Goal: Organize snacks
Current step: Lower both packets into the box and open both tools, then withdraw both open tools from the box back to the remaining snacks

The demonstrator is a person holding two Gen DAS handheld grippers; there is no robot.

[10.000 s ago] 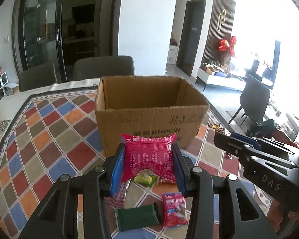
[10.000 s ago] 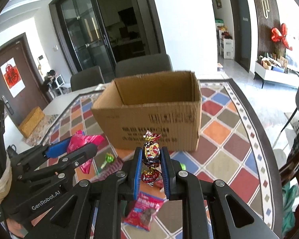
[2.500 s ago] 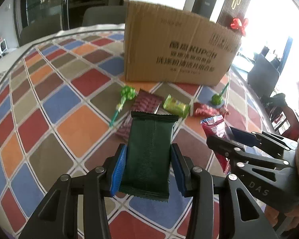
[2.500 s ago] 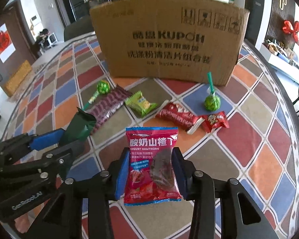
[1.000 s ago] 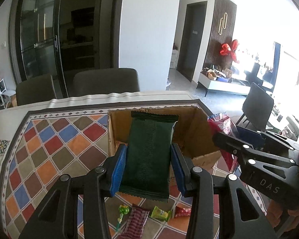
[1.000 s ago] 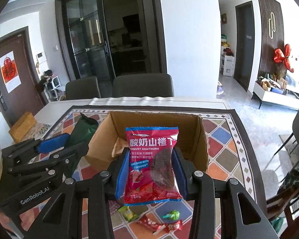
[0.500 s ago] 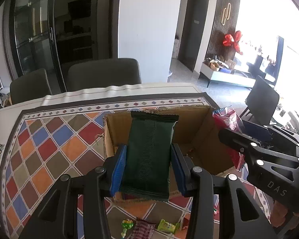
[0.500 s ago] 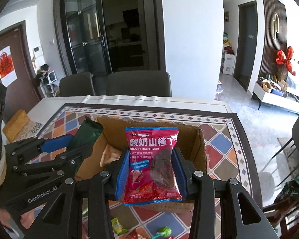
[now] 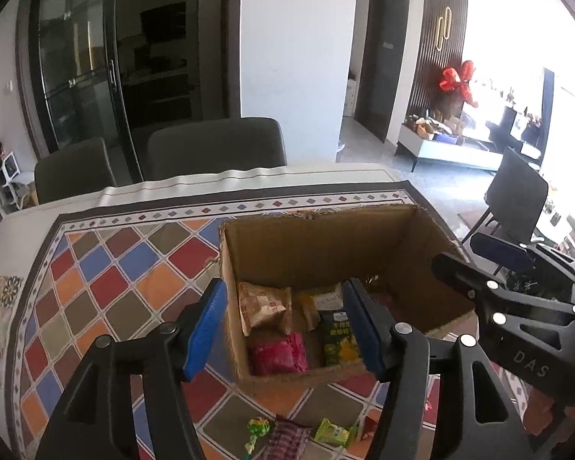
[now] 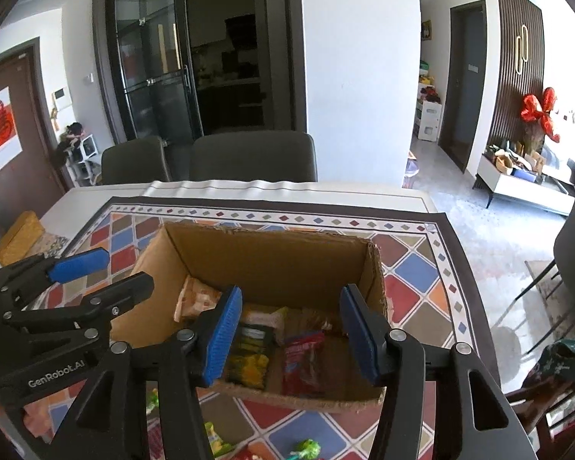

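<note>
- Hovering above the cardboard box [image 9: 326,253], the left tongs [image 9: 283,326] and right tongs [image 10: 291,329] had just been opening, nothing between them, jaws apart.
- Dropped snacks [image 9: 276,352] lay inside the box; others [image 9: 331,432] waited on the worktop [image 9: 107,264].

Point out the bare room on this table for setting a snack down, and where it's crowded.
Free: the checkered tablecloth left of the cardboard box, and the cloth right of it, toward the border. Crowded: the box floor, packed with packets, and the strip before its near wall, where the green lollipop and yellow-green packet lie.
</note>
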